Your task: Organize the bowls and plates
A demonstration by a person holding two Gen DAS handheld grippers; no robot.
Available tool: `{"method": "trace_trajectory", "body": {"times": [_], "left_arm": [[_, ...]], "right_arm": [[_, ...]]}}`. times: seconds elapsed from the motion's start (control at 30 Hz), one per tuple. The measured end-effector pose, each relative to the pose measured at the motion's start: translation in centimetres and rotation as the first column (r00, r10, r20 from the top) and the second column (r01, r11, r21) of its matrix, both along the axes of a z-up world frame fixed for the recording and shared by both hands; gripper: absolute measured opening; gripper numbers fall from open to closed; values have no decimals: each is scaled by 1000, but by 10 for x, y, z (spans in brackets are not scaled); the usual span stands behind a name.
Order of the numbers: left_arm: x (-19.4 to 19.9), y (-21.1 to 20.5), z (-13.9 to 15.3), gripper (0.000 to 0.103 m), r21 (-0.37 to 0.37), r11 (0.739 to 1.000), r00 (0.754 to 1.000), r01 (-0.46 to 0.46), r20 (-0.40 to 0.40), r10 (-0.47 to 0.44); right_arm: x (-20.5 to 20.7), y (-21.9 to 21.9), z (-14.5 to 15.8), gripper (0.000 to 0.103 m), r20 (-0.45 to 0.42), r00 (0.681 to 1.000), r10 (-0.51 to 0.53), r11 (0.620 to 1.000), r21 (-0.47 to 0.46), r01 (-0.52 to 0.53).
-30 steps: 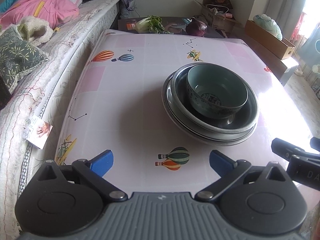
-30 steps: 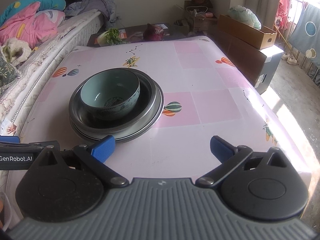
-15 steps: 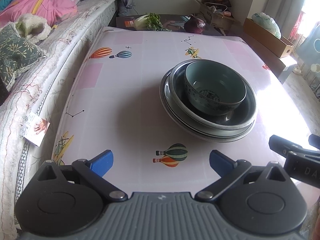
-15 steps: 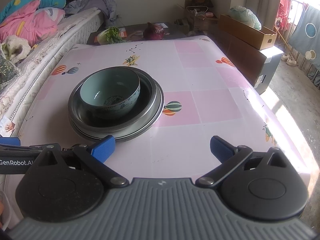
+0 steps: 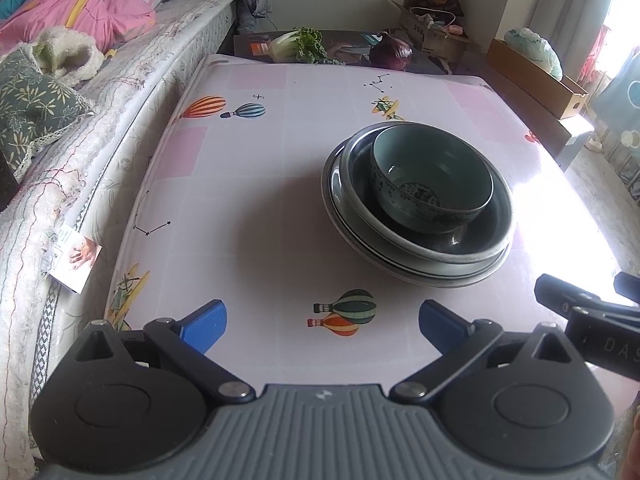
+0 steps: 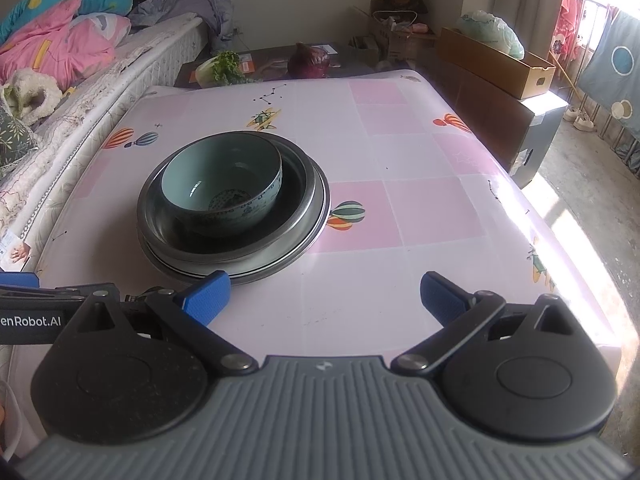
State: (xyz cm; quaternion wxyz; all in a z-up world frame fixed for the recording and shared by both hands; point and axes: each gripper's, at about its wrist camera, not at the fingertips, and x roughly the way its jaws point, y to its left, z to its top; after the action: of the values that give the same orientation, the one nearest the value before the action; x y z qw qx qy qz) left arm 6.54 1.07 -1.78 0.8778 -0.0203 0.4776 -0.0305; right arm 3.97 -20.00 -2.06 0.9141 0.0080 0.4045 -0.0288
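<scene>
1. Pink-and-white checked cloth printed with hot-air balloons and small aeroplanes covers the tabletop [image 5: 248, 184] [image 6: 400, 152], and bright sunlight washes out its right edge.
2. Along the tabletop's left edge runs a quilted white mattress [image 5: 100, 120] [image 6: 80, 92] piled with a pink and blue duvet [image 5: 80, 4] [image 6: 60, 32].
3. Beyond the far edge stands a low dark side table [image 5: 348, 46] [image 6: 272, 64] carrying a leafy green cabbage [image 5: 298, 44] [image 6: 222, 66] and a round purple cabbage [image 5: 390, 52] [image 6: 310, 60].
4. Past the right edge sits a long open cardboard box [image 5: 540, 76] [image 6: 496, 64] with a pale green plastic bag [image 5: 534, 46] [image 6: 490, 32] lying in it.
5. Near the middle of the tabletop, a celadon ceramic bowl with dark patterning [image 5: 432, 178] [image 6: 222, 184] sits inside a dark grey deep dish [image 5: 484, 240] [image 6: 296, 184], which is stacked on grey metal-rimmed plates [image 5: 332, 184] [image 6: 320, 208].
6. At the near edge, the left gripper [image 5: 322, 320] hovers just short of the stack, its blue-padded fingers [image 5: 204, 320] spread wide and holding nothing.
7. Beside it, the right gripper [image 6: 324, 296] [image 5: 592, 316] is likewise spread and empty, its left blue pad [image 6: 206, 296] overlapping the plates' near rim in the right wrist view; whether it touches cannot be told.
</scene>
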Motion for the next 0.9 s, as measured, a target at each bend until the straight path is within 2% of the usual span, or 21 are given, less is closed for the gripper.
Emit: {"method": "trace_trajectory", "body": {"times": [0.9], "left_arm": [[0, 5, 2, 103, 3, 1000, 1000, -12, 8, 12]], "right_arm": [[-1, 3, -2, 102, -8, 1000, 7, 1000, -3, -7]]}}
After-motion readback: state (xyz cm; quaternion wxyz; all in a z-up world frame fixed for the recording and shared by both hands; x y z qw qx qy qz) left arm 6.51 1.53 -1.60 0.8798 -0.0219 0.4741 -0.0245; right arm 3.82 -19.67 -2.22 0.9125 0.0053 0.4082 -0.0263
